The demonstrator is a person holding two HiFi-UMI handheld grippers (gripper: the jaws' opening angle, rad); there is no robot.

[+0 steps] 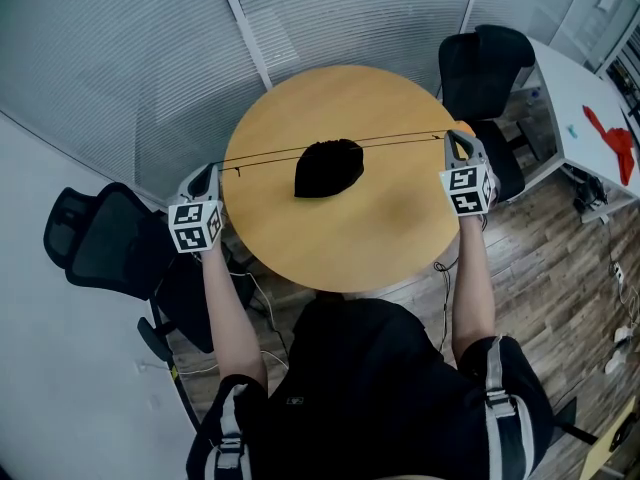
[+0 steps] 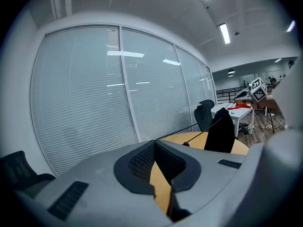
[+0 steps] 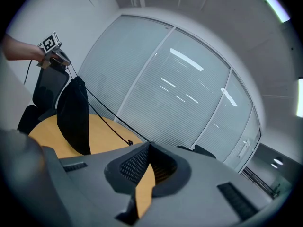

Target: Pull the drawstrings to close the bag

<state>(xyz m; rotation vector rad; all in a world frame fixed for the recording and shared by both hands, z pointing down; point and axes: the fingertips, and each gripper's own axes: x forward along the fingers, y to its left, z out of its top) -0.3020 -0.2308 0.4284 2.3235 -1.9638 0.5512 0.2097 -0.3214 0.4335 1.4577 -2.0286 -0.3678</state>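
Note:
A black drawstring bag (image 1: 328, 168) sits mid-table on the round wooden table (image 1: 340, 248), its mouth gathered. Its thin black drawstrings (image 1: 275, 153) run taut left and right from the bag's top. My left gripper (image 1: 214, 171) is shut on the left string end at the table's left edge. At the table's right edge my right gripper (image 1: 455, 139) is shut on the right string end. In the left gripper view the closed jaws (image 2: 155, 141) pinch a string that leads to the bag (image 2: 220, 134). The right gripper view shows shut jaws (image 3: 148, 144), the string and the bag (image 3: 73, 119).
Black office chairs stand at the left (image 1: 100, 243) and the far right (image 1: 485, 63). A white desk (image 1: 585, 98) with a red item (image 1: 612, 140) lies to the right. A glass wall with blinds (image 1: 120, 68) curves behind the table. Cables lie on the wood floor (image 1: 560, 268).

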